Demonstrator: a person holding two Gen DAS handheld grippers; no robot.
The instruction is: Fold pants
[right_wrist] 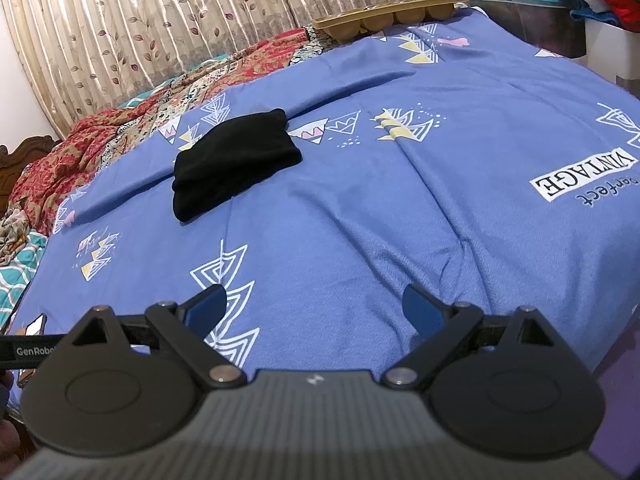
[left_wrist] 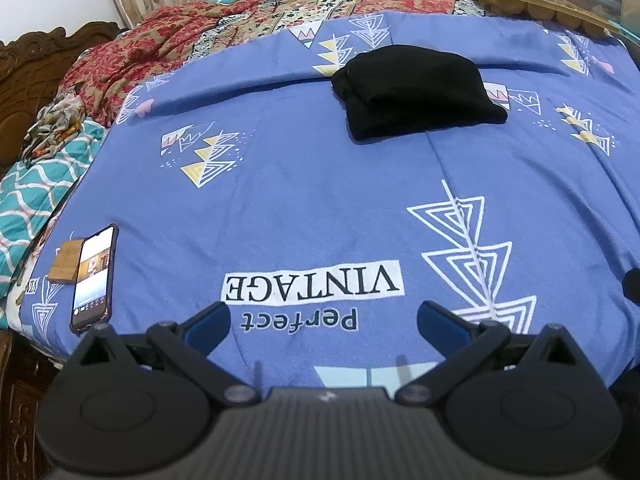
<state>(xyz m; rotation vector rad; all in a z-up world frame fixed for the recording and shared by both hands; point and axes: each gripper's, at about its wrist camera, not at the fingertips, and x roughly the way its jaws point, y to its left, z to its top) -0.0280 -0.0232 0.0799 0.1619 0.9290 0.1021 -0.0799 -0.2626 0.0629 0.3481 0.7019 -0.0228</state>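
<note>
The black pants (left_wrist: 420, 92) lie folded into a compact bundle on the blue patterned bedsheet (left_wrist: 304, 208), towards the far side of the bed. They also show in the right wrist view (right_wrist: 234, 164), left of centre. My left gripper (left_wrist: 324, 320) is open and empty, held near the bed's front edge, well short of the pants. My right gripper (right_wrist: 314, 308) is open and empty too, hovering over the sheet (right_wrist: 400, 220) near the front edge, apart from the pants.
A phone (left_wrist: 94, 278) with its screen lit lies at the front left beside a small wooden block (left_wrist: 66, 262). A red floral blanket (left_wrist: 132, 56) is heaped at the far left. A brown tray (right_wrist: 384, 12) sits at the far edge. Curtains (right_wrist: 160, 20) hang behind.
</note>
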